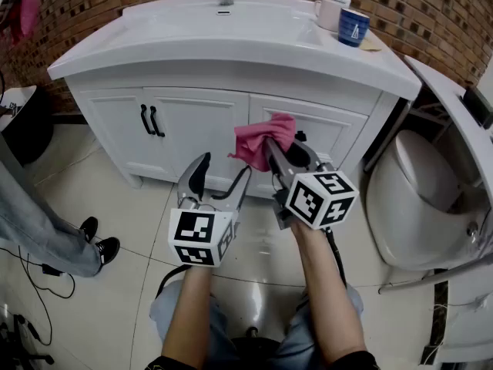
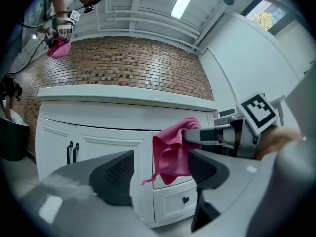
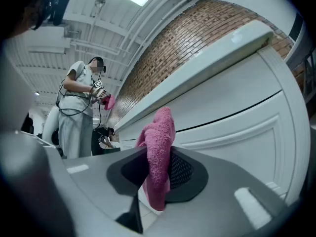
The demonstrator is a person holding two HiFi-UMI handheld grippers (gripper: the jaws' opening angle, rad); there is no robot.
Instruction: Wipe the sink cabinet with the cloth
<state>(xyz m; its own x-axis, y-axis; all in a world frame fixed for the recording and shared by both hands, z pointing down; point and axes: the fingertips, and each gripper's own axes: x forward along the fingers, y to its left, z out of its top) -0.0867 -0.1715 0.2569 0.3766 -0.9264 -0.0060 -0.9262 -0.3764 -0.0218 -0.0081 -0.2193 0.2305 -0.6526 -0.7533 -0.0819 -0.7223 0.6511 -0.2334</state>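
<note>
- The right claw (image 3: 158, 171) is clamping the pink cloth (image 3: 159, 147), which is bunching up above the jaws and hanging a little below them.
- The cloth is sitting high on the white cabinet (image 1: 192, 122) front, on the panel just right of the two doors (image 1: 166, 133). Whether it is touching the panel cannot be told.
- The left claw (image 1: 221, 177) is hovering beside the right one, lower and to its left. Its jaws are standing apart with nothing between them, and it is pointing at the cabinet.
- A white mug (image 1: 327, 12) and a blue cup (image 1: 353, 28) are standing together at the right rear of the tabletop (image 1: 231, 48).
- A toilet (image 1: 420, 199) is standing just right of the cabinet.
- A person (image 1: 35, 222) is standing on the floor to the left, well apart from the claws.
</note>
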